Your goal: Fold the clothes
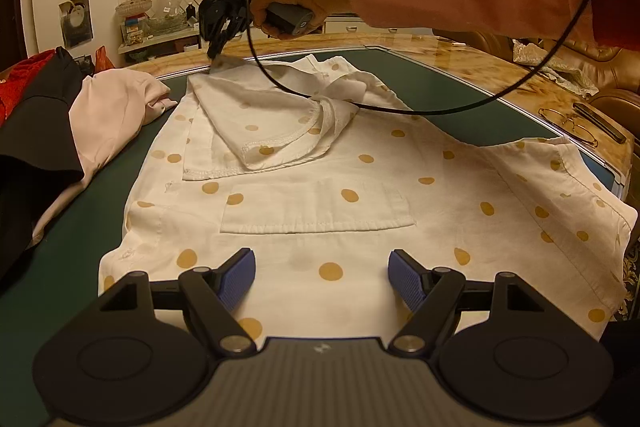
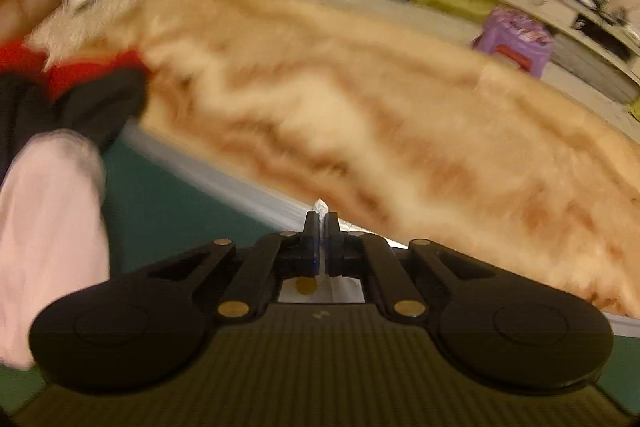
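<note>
A white shirt with tan dots [image 1: 360,187] lies spread on the green mat [image 1: 80,247], its pocket facing up. One sleeve [image 1: 260,107] is folded across the upper part. My left gripper [image 1: 321,281] is open and empty, just above the shirt's near hem. My right gripper [image 1: 212,55] is at the shirt's far left corner, shut on the fabric. In the right wrist view the right gripper [image 2: 322,217] is shut with a tip of the white shirt [image 2: 321,205] between its fingers; that view is blurred.
A pink garment [image 1: 112,115], a black one [image 1: 32,131] and a red one [image 1: 20,75] are piled at the left. Glasses [image 1: 568,125] and a dark case [image 1: 600,123] lie on the marble table rim [image 1: 500,63] at the right. A black cable [image 1: 400,109] hangs across the shirt.
</note>
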Motion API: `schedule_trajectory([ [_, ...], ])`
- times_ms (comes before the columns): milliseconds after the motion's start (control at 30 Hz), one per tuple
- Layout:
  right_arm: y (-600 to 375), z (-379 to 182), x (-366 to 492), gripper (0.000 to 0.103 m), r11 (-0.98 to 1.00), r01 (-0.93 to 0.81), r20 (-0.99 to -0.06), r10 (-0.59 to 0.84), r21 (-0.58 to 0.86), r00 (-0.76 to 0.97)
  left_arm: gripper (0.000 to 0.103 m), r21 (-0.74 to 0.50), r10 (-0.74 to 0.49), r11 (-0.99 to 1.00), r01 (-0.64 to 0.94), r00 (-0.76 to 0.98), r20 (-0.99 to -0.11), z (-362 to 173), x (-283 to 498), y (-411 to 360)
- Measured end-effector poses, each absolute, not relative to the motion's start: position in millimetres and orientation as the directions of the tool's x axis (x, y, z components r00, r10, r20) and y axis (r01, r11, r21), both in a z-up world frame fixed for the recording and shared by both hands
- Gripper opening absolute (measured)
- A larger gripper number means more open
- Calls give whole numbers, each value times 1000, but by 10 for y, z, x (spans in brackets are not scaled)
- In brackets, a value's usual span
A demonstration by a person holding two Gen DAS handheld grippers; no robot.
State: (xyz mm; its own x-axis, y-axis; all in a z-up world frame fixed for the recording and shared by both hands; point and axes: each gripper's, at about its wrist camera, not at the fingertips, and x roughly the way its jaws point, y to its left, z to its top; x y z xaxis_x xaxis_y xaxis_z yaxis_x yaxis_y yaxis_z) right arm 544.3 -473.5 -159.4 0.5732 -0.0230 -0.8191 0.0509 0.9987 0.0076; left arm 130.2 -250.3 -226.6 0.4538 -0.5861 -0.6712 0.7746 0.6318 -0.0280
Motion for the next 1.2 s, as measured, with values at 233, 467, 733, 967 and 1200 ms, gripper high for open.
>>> schedule_trajectory([
  [233, -4994, -1656, 5582, 4, 987, 159, -781, -80, 25, 619, 78, -27, -585, 632, 774, 454, -672, -2265, 1285, -2504],
  [467, -5192, -1478, 5274, 33, 988, 111, -732, 0, 104, 681, 78, -30, -586, 632, 774, 453, -671, -2259, 1284, -2507],
  [733, -5649, -1163, 3971, 41, 993, -78, -733, 118, 89, 670, 78, -32, -588, 633, 773, 454, -670, -2256, 1284, -2506],
  [967, -5412, -1221, 3060, 41, 958, -278, -745, 236, 71, 623, 78, -26, -584, 634, 773, 456, -671, -2259, 1286, -2515],
  [1200, -4310, -1420, 2605, 41, 818, -554, -751, 268, -154, 604, 79, -15, -577, 634, 773, 460, -674, -2262, 1279, -2530],
])
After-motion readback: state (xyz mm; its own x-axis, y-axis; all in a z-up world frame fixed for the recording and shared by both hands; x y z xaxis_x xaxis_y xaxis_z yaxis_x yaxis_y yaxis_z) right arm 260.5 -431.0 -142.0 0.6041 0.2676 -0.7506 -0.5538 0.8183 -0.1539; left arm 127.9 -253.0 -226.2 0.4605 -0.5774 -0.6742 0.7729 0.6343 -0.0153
